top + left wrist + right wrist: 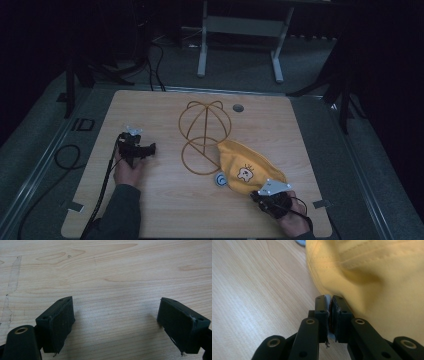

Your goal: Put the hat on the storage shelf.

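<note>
A yellow cap (pixel 247 167) with a small white cartoon print lies right of the table's middle. My right gripper (pixel 257 194) is at the cap's near edge. In the right gripper view its jaws (pixel 331 298) stand together with a thin pale strip of the cap's (pixel 367 272) edge pinched between the pads. A brown wire cap-shaped frame (pixel 202 137) lies flat just left of and behind the cap. My left gripper (pixel 150 148) rests on the left side of the table, pointing right. Its jaws (pixel 116 312) stand wide apart over bare wood with nothing between them.
A small round blue-and-white object (pixel 220 179) lies against the cap's left edge. A grey cable grommet (pixel 238 107) sits near the wooden table's (pixel 165 210) far edge. Black cables (pixel 65 157) run on the floor at the left; a grey stand (pixel 240 30) is behind the table.
</note>
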The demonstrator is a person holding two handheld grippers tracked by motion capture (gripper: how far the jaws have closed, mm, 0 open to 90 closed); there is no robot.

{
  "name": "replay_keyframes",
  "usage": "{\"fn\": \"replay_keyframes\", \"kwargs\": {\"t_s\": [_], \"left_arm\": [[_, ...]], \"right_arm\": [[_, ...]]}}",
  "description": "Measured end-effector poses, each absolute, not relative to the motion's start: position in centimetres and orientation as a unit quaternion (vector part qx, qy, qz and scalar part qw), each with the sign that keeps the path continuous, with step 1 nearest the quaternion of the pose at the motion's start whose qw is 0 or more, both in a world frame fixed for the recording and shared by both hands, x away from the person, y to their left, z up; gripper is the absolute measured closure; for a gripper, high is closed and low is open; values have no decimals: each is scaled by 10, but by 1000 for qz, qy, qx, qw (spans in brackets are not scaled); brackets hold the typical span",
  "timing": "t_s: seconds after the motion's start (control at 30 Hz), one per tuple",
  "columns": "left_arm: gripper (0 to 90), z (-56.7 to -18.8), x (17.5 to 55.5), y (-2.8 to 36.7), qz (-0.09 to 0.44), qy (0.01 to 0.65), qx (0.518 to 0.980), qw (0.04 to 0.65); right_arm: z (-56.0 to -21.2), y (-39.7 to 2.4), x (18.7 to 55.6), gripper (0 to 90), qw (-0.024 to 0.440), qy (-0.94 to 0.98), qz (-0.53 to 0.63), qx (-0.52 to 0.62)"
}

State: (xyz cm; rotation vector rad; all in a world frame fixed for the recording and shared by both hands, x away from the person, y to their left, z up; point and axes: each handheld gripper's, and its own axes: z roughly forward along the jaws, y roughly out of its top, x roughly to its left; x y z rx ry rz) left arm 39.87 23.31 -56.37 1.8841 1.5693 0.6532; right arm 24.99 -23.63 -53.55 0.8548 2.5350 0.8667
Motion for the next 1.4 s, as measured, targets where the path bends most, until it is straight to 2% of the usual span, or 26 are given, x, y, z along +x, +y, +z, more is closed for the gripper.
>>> {"fn": "replay_keyframes", "kwargs": {"t_s": [0.77, 1.1, 1.4], "left_arm": [[144, -564, 399, 233, 246, 591, 709, 298], [144, -564, 399, 233, 246, 591, 709, 298], [144, -564, 399, 233, 246, 591, 708, 298]], "right_arm": [[-465, -258, 248, 839, 201, 851, 378, 303], [-432, -277, 261, 839, 221, 821, 419, 320], [-419, -298, 277, 833, 239, 802, 412, 360]]}}
